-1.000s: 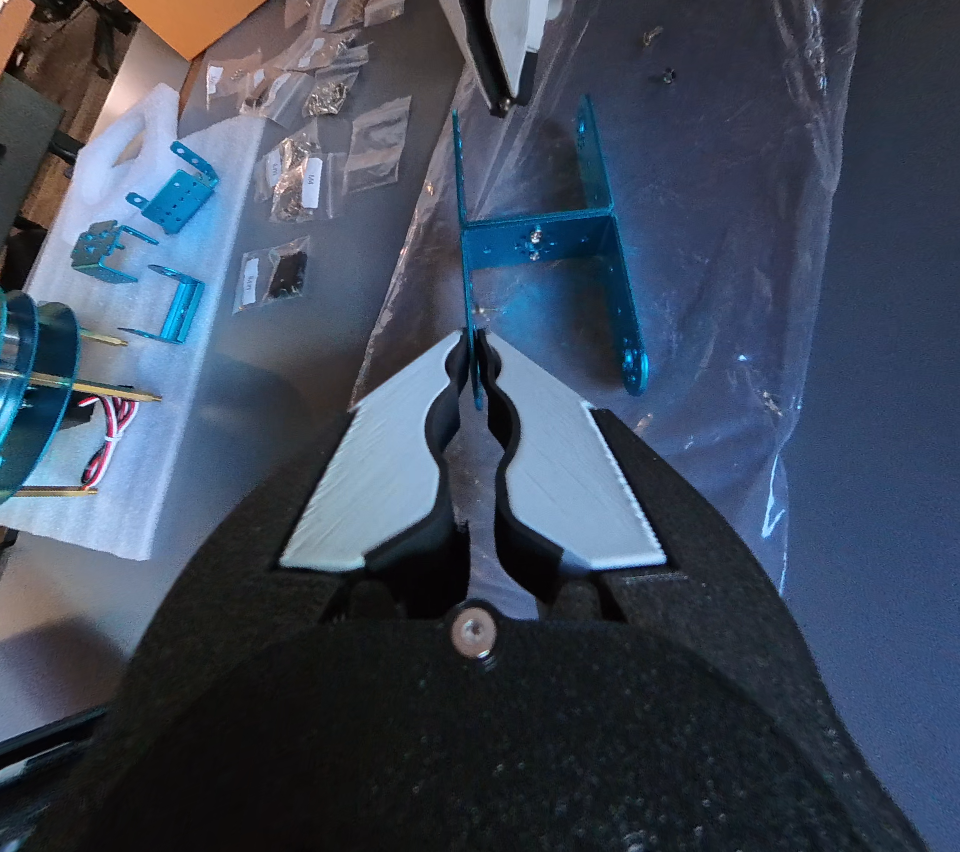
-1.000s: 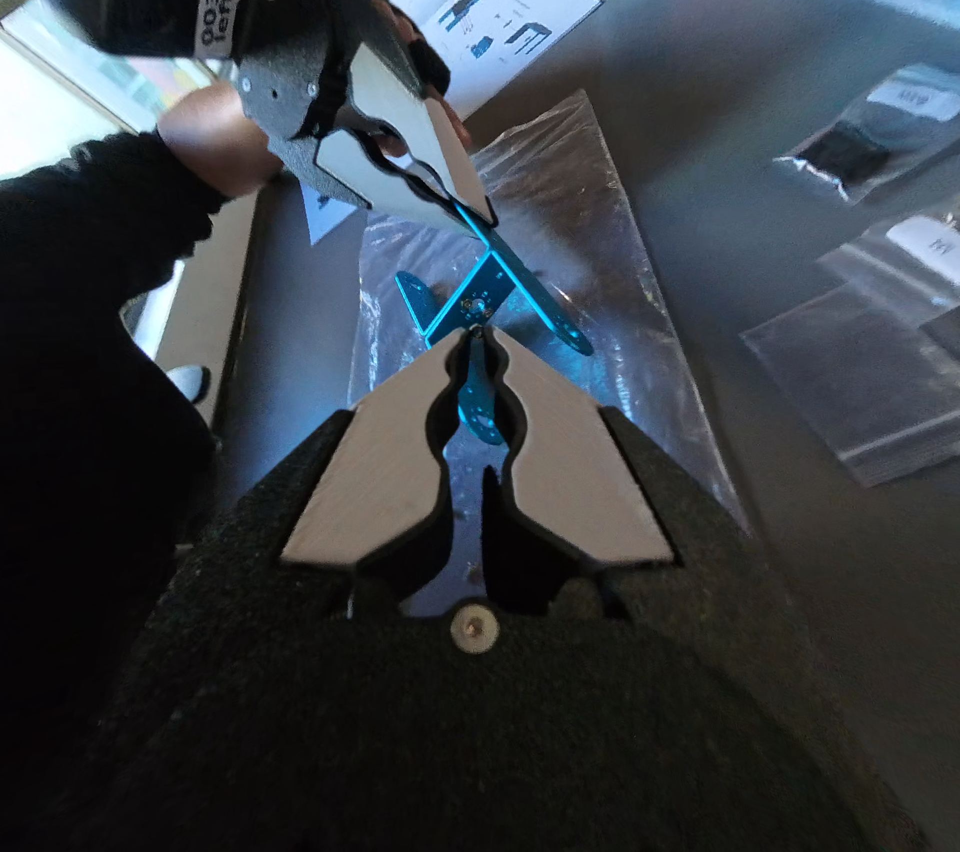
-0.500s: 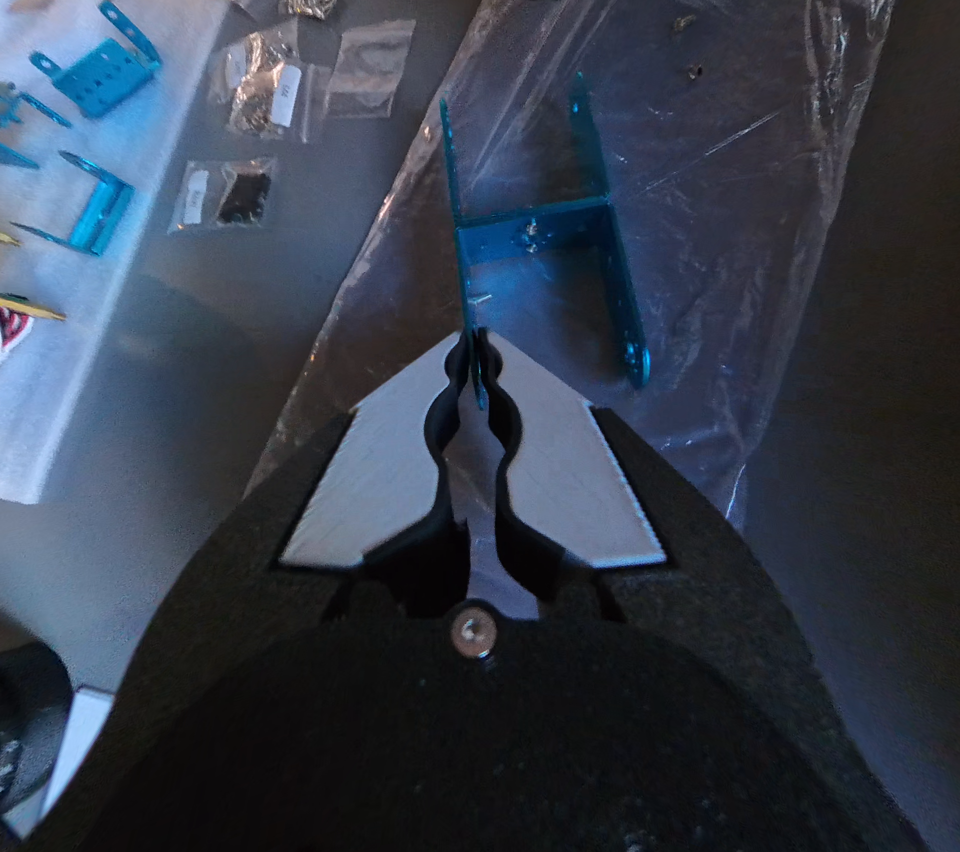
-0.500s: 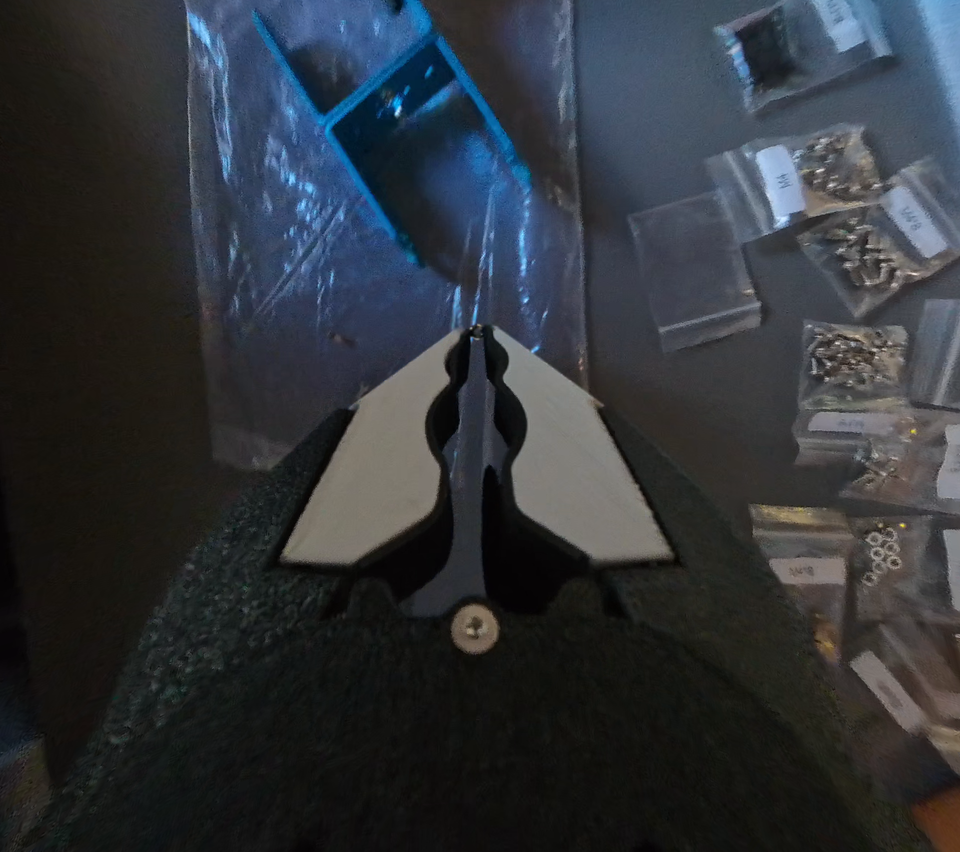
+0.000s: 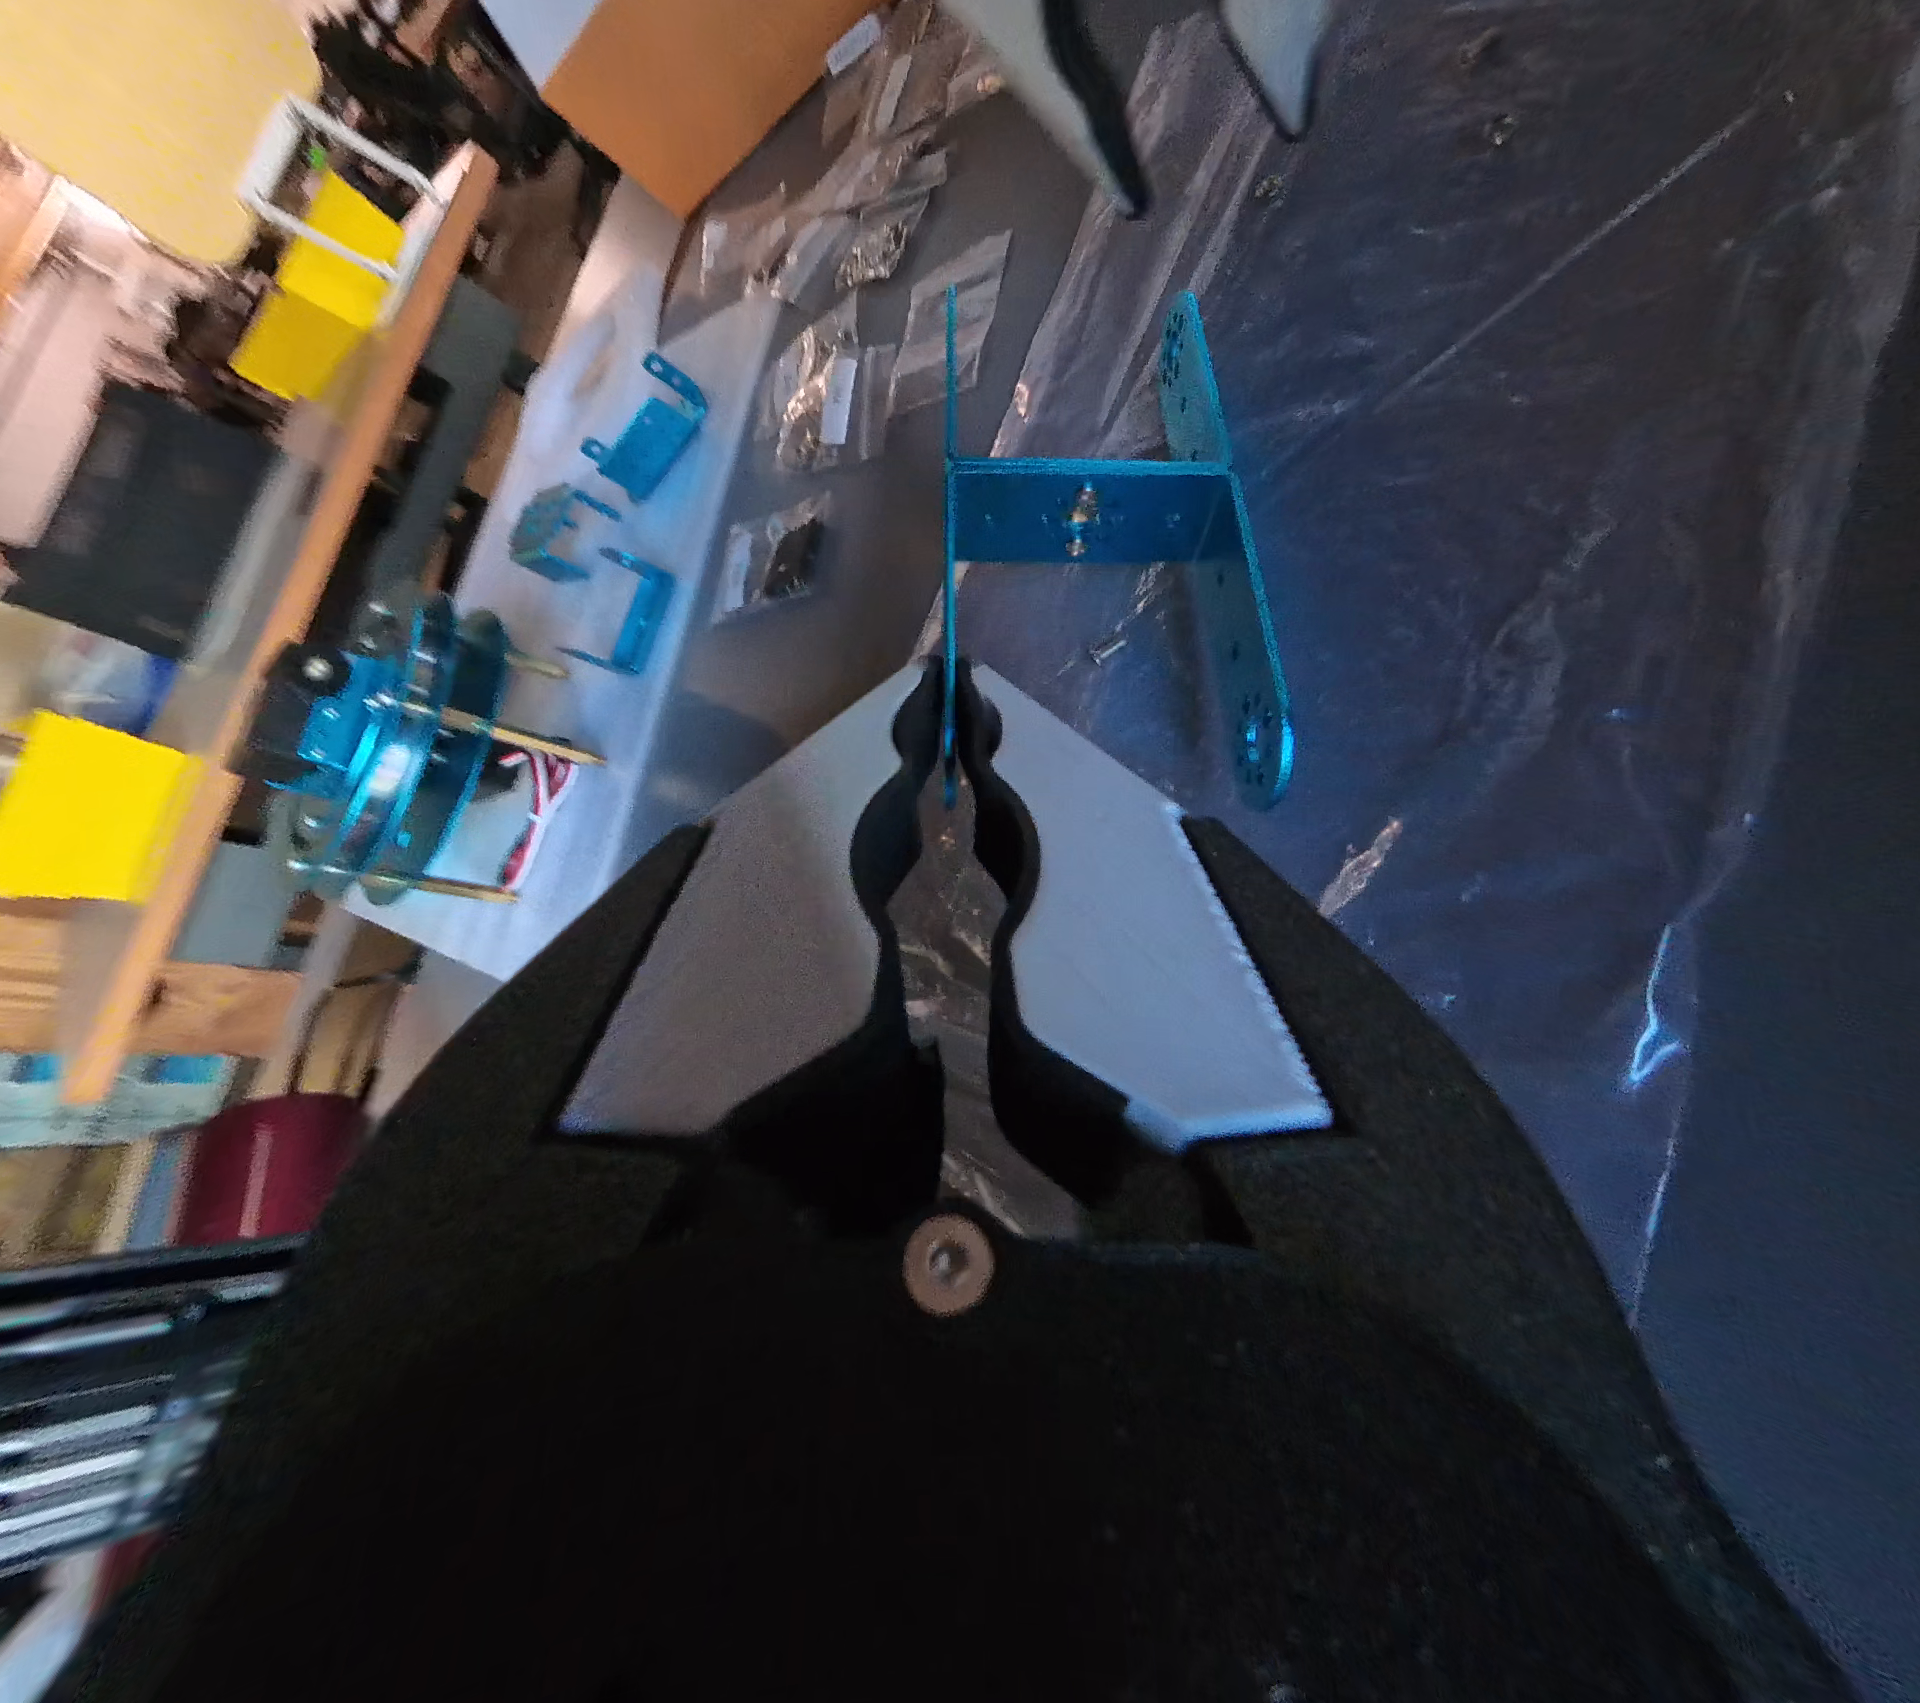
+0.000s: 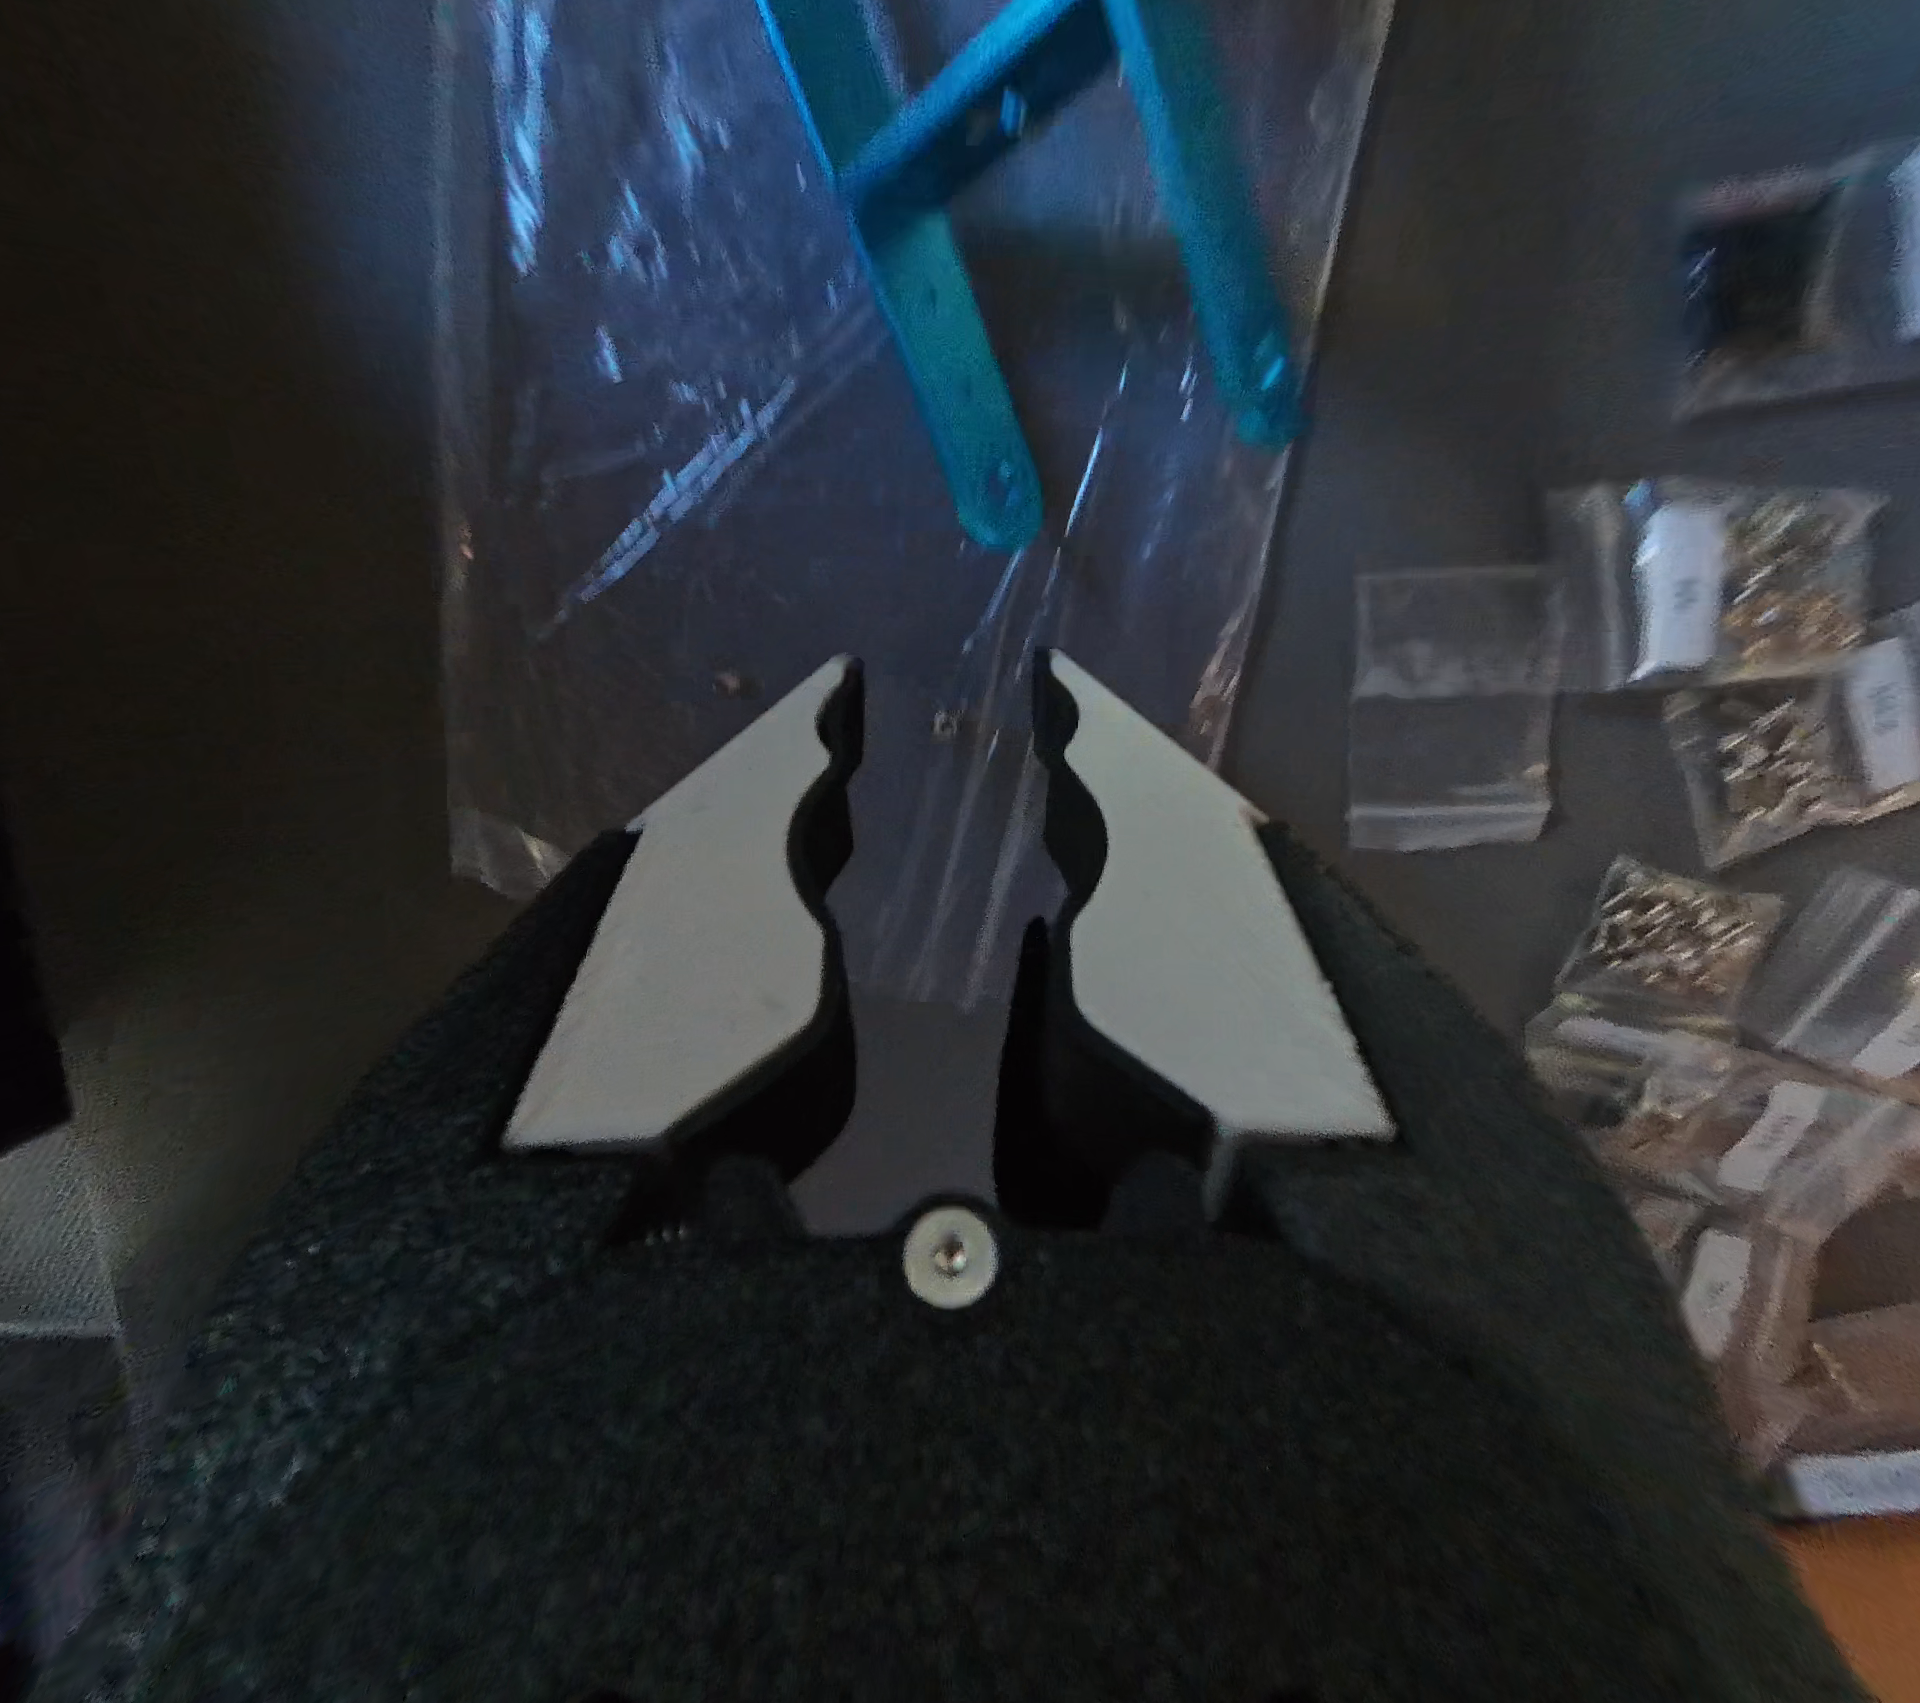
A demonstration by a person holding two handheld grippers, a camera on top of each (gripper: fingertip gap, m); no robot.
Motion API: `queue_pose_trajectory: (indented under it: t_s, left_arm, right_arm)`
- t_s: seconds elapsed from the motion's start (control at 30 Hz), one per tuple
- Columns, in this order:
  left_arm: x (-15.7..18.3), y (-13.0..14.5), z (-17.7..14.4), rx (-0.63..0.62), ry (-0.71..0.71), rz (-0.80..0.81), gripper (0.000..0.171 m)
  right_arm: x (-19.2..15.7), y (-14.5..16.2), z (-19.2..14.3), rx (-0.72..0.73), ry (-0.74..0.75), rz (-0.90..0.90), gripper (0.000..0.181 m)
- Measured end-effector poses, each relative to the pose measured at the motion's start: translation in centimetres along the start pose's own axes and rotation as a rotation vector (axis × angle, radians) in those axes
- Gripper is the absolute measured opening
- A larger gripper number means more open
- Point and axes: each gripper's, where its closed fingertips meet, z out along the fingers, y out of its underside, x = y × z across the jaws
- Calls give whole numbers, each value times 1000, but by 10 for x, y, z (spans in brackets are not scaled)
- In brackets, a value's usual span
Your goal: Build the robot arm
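Blue bracket [image 6: 987, 126] ahead of right gripper [image 6: 951, 677]; screw bags [image 6: 1714, 718] crowd right.

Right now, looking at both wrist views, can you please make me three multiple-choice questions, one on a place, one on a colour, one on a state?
1. Under the H-shaped bracket lies:
A. white foam
B. a clear plastic bag
C. a cardboard box

2. The bracket's colour is:
A. red
B. yellow
C. blue

3. The right gripper is:
A. open and empty
B. shut on the bracket
C. shut on a small parts bag

Answers:
1 B, the crinkled clear film spreads beneath it.
2 C, both views show blue metal.
3 A, its fingers stand apart with nothing between, while the left gripper pinches one bracket arm.
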Motion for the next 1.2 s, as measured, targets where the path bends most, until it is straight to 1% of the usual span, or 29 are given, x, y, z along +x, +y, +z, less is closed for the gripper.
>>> queue_pose_trajectory:
  t_s: [0.07, 0.13, 0.17, 0.2, 0.3, 0.4, 0.43, 0.5, 0.53, 0.57, 0.6, 0.67, 0.7, 0.77, 0.8, 0.87, 0.93, 1.03, 1.07, 1.2]
  left_arm:
    - [-1, -2, -1, 5, -32, 72, 1]
    - [1, -5, -2, 23, -40, 118, 1]
    - [2, -6, -2, 20, -35, 114, 1]
    - [2, -7, -2, 23, -32, 111, 1]
    - [2, -6, -2, 28, -5, 65, 1]
    - [3, -6, -2, 47, 40, -25, 0]
    - [4, -8, -2, 54, 58, -56, 1]
    - [2, -14, -4, 89, 57, -112, 1]
    - [1, -17, -7, 113, 78, -160, 8]
    - [0, -18, -11, 130, 111, -212, 26]
    - [-3, -17, -15, 138, 144, -266, 33]
    - [4, -15, -21, 151, 302, -333, 29]
    - [5, -11, -19, 128, 352, -334, 27]
    - [15, -5, -12, 82, 458, -235, 25]
    - [17, -2, -4, 57, 478, -182, 25]
    - [26, 1, 7, 1, 577, -135, 24]
    - [28, 4, 19, -50, 642, -154, 24]
    - [37, 8, 23, -70, 757, -248, 24]
    - [40, 11, 24, -84, 773, -256, 24]
    - [44, 11, 19, -60, 790, -260, 21]
  right_arm:
    - [4, -35, -15, 156, 35, -62, 34]
    - [9, -74, -24, 324, 111, -162, 34]
    - [11, -85, -21, 343, 150, -215, 33]
    - [13, -88, -14, 309, 181, -267, 32]
    - [21, -79, 8, 149, 269, -389, 24]
    - [24, -81, 15, 139, 330, -424, 16]
    - [28, -83, 12, 144, 388, -455, 2]
    - [30, -84, 4, 168, 442, -474, 1]
    - [30, -84, -3, 193, 446, -453, 1]
    - [34, -81, -12, 210, 462, -433, 0]
    - [38, -75, -21, 227, 475, -404, 0]
    - [38, -67, -35, 298, 418, -320, 1]
    - [38, -64, -41, 339, 381, -280, 0]
    - [40, -57, -46, 376, 334, -216, 1]
    - [43, -53, -46, 385, 331, -202, 1]
    - [45, -48, -42, 419, 301, -180, 1]
    - [46, -42, -37, 415, 264, -156, 1]
    - [51, -36, -38, 418, 261, -147, 0]
    - [52, -36, -38, 423, 253, -145, 0]
    - [55, -31, -36, 409, 248, -150, 0]
